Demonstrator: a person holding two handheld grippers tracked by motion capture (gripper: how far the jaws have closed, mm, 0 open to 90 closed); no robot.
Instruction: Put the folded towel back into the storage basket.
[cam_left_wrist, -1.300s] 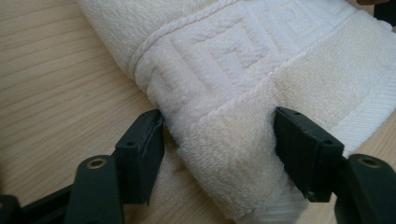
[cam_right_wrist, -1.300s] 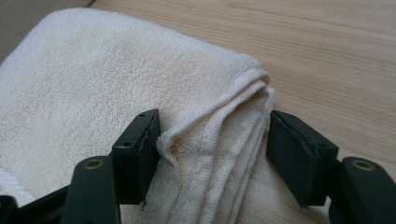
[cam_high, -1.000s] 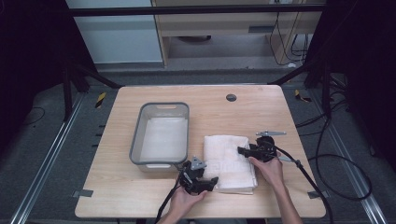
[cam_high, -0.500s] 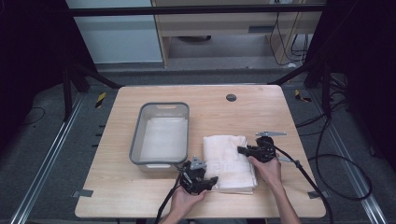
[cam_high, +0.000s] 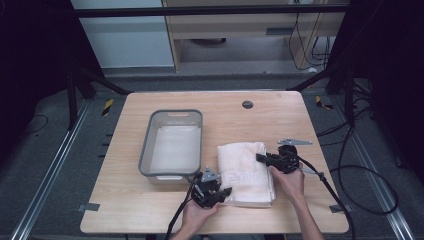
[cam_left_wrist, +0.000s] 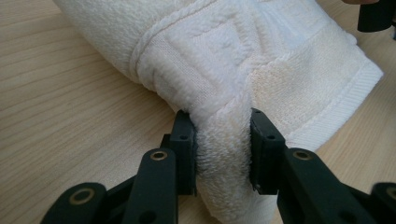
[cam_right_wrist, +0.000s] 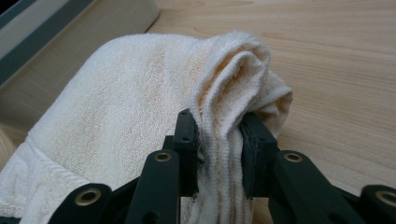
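Note:
A folded cream towel (cam_high: 245, 170) lies on the wooden table (cam_high: 225, 120), right of a grey tub. My left gripper (cam_high: 220, 192) is at the towel's near left corner, shut on a bunched fold of the towel (cam_left_wrist: 224, 149). At the towel's far right edge, my right gripper (cam_high: 260, 158) is shut on several pinched layers of the towel (cam_right_wrist: 219, 140). Both hands hold their grippers low on the table.
A grey plastic tub (cam_high: 172, 142) stands left of the towel, its rim (cam_right_wrist: 28, 32) close to the cloth. A small metal bracket (cam_high: 295, 142) lies beyond the right hand. A dark round hole (cam_high: 247, 104) sits in the tabletop at the back.

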